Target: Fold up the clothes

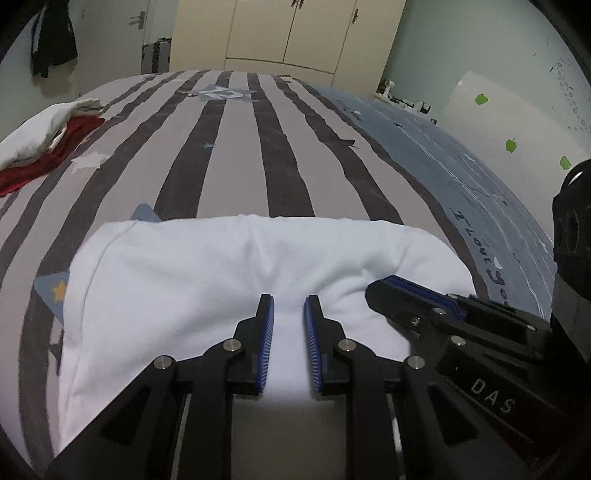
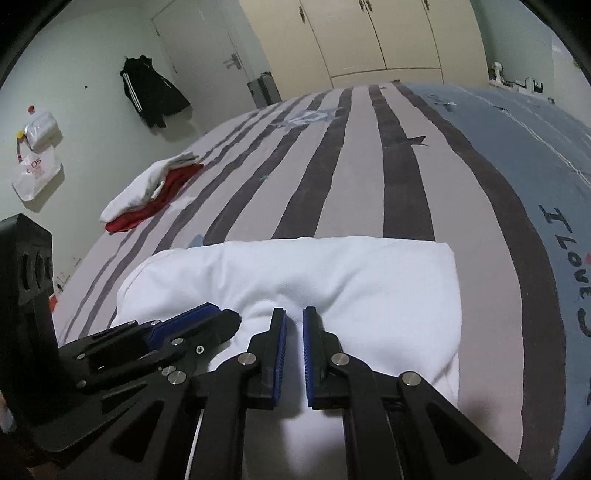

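Note:
A white garment (image 1: 203, 266) lies folded on the striped bed cover (image 1: 236, 147), its far edge a rounded fold. My left gripper (image 1: 289, 299) is shut on the near part of the cloth, and white fabric fills the narrow gap between its blue pads. Just to its right, my right gripper (image 1: 384, 286) lies close against the same bunched cloth. In the right wrist view the white garment (image 2: 369, 280) puckers around my right gripper (image 2: 294, 312), which is shut on it with the pads almost together. My left gripper (image 2: 221, 314) sits beside it on the left.
A pile of white and red clothes (image 1: 44, 136) (image 2: 147, 192) lies at the bed's far left. Cream wardrobe doors (image 2: 388, 33), a suitcase (image 2: 264, 88) and a hanging black jacket (image 2: 151, 92) stand beyond the bed. Bags (image 2: 35, 162) hang on the left wall.

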Available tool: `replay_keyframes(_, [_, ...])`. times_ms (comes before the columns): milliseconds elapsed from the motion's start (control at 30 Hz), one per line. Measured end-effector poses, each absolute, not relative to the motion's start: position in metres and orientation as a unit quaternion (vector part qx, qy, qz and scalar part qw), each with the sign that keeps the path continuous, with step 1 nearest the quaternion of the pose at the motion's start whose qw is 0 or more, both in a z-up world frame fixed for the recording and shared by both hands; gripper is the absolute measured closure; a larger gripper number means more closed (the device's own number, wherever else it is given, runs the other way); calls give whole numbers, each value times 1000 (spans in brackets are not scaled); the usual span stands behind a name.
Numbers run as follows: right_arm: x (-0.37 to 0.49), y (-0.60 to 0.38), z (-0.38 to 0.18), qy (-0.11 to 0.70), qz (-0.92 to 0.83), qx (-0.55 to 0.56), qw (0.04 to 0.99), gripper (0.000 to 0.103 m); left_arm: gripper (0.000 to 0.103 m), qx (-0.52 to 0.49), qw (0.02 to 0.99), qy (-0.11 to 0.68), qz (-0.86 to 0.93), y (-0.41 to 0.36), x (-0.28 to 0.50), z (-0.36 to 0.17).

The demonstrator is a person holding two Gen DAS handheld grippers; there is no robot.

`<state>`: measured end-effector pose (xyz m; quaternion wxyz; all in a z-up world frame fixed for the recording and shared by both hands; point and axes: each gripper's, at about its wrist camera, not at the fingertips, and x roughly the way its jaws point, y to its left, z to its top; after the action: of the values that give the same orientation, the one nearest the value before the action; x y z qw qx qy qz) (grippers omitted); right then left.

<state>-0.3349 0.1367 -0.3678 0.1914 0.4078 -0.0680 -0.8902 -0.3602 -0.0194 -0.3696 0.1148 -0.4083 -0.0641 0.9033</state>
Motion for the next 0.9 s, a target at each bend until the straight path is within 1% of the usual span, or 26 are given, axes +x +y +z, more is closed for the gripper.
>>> replay_keyframes(67, [-334, 138, -358, -61, -896, 399, 186, 98, 88, -406, 110, -66, 905, -26, -361, -363])
replay_keyframes(133, [-334, 151, -354, -76, -899, 398, 169, 98, 88, -408, 101, -75, 904, -40, -363, -366])
replay_keyframes(167, [-335, 157, -359, -78, -898, 403, 161, 99, 91, -413, 102, -74, 902, -44, -364, -373])
replay_keyframes(200, [-335, 162, -365, -80, -896, 409, 154, 103, 93, -415, 103, -67, 902, -45, -364, -378])
replay_keyframes(300, [-334, 165, -377, -69, -894, 414, 159, 103, 93, -411, 101, -24, 906, -35, -362, -381])
replay_keyframes(367, [-335, 164, -372, -63, -894, 414, 157, 103, 93, -415, 98, -34, 904, -39, -363, -370])
replay_keyframes(433, [-336, 167, -363, -62, -898, 409, 153, 103, 93, -403, 83, -61, 909, -54, -361, -357])
replay_keyframes(533, [-336, 178, -361, -72, -898, 407, 149, 103, 93, -412, 45, -79, 907, -78, -359, -364])
replay_keyframes(633, [-339, 180, -367, -70, -895, 413, 155, 103, 93, -431, 32, -74, 899, -92, -359, -385])
replay_keyframes(733, [-339, 182, -357, -67, -899, 406, 149, 103, 93, -425, 40, -70, 902, -95, -358, -371])
replay_keyframes(800, [-339, 189, -353, -72, -901, 404, 137, 103, 93, -427, 43, -70, 900, -97, -357, -373])
replay_keyframes(900, [-344, 208, -367, -82, -896, 425, 104, 103, 93, -434, 48, -58, 898, -97, -359, -380])
